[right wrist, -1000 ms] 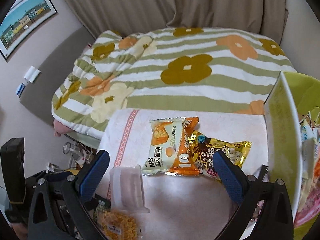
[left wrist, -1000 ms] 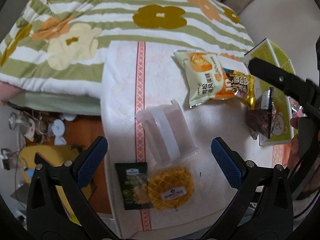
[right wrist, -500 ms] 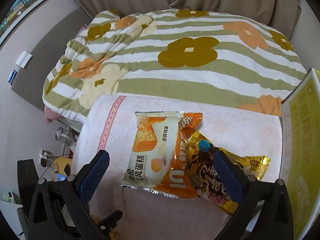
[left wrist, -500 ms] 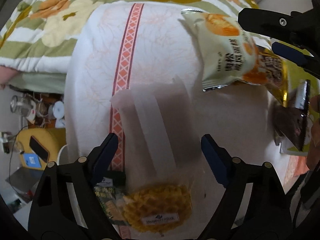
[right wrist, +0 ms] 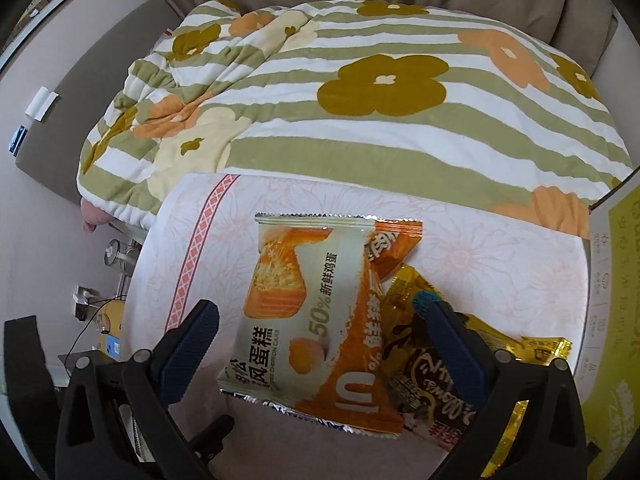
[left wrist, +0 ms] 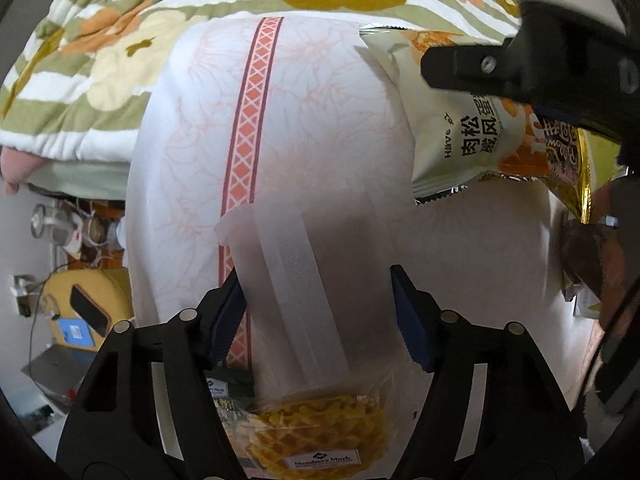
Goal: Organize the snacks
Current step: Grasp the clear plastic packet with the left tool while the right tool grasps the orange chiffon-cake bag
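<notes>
Behind everything, a quilt [right wrist: 360, 92] striped in green and white with big flowers was spread over a bed, and in front of it a white cloth [left wrist: 320, 120] with a red-orange patterned band was laid over the bench.

At the left of the cloth, in the left wrist view, a frosted clear plastic packet [left wrist: 304, 288] was seen lying with its near end over a yellow waffle snack [left wrist: 316, 440] and a dark green packet [left wrist: 224, 392]. The left tool [left wrist: 318, 318] was pointed steeply down over the clear packet, its jaws having just been closing; the packet lay between the blue pads [left wrist: 408, 320], with the left pad at its edge and the right pad seemingly still a little apart from it, so no firm hold could be made out.

Further right, a cream and orange cake packet [right wrist: 316, 320] was lying flat, overlapping a gold and brown snack packet [right wrist: 452, 380]. The right tool [right wrist: 316, 338] was held wide open above them, one finger beside the cake packet and the other over the gold one, with nothing gripped. At the far right a yellow-green box [right wrist: 616, 320] was standing.
</notes>
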`<state>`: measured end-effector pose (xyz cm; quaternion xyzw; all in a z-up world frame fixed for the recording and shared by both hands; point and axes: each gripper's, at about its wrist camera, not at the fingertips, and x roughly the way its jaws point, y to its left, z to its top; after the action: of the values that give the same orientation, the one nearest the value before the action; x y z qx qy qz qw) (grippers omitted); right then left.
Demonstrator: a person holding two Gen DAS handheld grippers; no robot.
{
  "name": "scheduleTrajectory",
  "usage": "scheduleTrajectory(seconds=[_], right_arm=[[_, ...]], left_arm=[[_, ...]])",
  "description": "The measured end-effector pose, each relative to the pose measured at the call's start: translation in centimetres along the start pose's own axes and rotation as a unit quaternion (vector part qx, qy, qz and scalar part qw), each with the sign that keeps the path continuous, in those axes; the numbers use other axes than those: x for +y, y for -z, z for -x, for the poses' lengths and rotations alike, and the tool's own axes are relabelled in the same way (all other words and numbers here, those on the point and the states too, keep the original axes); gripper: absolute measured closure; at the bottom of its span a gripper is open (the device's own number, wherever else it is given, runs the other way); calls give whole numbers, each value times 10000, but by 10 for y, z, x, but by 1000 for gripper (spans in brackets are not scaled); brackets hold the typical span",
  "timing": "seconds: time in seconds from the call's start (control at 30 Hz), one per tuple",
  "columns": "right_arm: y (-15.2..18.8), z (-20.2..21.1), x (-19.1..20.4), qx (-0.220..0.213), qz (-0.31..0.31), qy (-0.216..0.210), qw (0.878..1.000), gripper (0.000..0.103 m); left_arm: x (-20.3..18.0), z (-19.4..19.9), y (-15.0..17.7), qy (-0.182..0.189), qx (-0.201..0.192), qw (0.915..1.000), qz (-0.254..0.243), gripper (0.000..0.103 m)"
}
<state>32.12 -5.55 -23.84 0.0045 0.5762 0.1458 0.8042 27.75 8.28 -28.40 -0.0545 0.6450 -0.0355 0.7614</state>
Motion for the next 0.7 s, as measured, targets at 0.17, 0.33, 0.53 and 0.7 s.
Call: scheduleTrajectory(seconds=[0.17,0.33,0.53,0.7], right_arm=[[-2,-10,4,24,93,62,9999,2],[-5,-22,6,91,115,76,9999,17],[-4,-25,13,21,264,141,9995,40],[0,-9,14,-129,140,24,9998,41]], left_arm=[[8,3,0,83,18,9998,184,40],[17,6,1,49,36,9996,275,40],[23,17,-1,27,-82,9996,277,40],[26,33,-4,26,-260,9994,210,40]])
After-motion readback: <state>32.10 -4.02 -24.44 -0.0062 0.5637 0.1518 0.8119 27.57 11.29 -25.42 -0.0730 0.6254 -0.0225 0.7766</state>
